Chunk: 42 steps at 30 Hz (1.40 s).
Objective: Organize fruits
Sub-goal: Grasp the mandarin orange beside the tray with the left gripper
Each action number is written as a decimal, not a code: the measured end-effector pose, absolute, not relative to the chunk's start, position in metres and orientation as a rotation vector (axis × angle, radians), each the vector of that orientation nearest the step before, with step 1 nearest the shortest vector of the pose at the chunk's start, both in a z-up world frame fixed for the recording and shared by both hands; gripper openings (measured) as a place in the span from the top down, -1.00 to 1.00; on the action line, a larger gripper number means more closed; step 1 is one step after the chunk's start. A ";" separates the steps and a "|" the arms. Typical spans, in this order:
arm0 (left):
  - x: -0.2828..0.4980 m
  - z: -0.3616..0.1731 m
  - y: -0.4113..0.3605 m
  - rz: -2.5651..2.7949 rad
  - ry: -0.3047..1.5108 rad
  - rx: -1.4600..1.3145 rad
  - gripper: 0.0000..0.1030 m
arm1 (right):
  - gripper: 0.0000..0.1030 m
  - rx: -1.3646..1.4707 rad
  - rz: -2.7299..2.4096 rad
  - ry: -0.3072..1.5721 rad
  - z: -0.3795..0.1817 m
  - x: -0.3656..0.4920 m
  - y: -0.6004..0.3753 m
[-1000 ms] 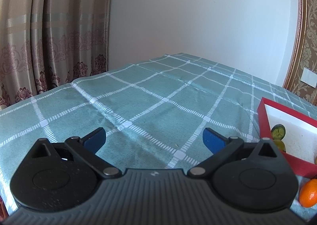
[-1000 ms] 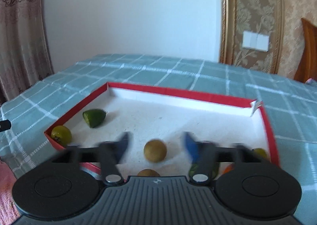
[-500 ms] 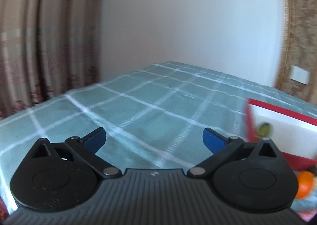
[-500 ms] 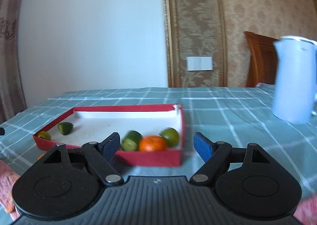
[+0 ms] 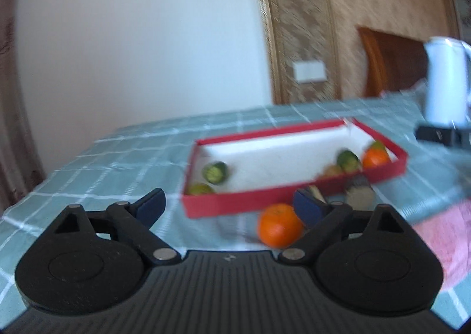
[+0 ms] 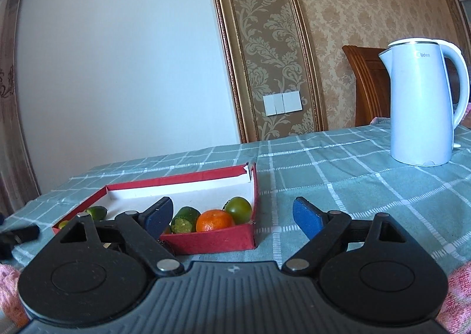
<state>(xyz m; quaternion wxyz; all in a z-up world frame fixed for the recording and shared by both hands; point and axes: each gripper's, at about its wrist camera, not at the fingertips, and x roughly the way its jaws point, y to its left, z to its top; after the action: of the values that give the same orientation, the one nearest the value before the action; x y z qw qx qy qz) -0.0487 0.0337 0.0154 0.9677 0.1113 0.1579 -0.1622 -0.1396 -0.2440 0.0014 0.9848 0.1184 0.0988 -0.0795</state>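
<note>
Both grippers hover low over the table (image 6: pixel 368 187) with jaws spread wide and nothing between them. Left gripper (image 5: pixel 228 206) faces the red tray (image 5: pixel 235 204); a loose orange (image 5: pixel 279 225) lies on the cloth just before the tray, near its right fingertip. Right gripper (image 6: pixel 232 214) points at the tray's near corner, where an orange (image 6: pixel 214 220) sits between green fruits. "Midea" is printed on the white kettle (image 6: pixel 424 104), well apart to the right.
</note>
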 end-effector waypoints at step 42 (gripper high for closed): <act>-0.027 0.009 0.015 -0.379 0.523 0.189 0.25 | -0.74 0.297 -0.144 0.187 -0.001 -0.140 -0.254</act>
<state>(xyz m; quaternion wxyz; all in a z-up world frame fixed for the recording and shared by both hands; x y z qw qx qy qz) -0.0269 0.0146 0.0087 0.9440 0.0926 0.2564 -0.1858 -0.1401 -0.2535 -0.0008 0.9821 0.1477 0.0928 -0.0716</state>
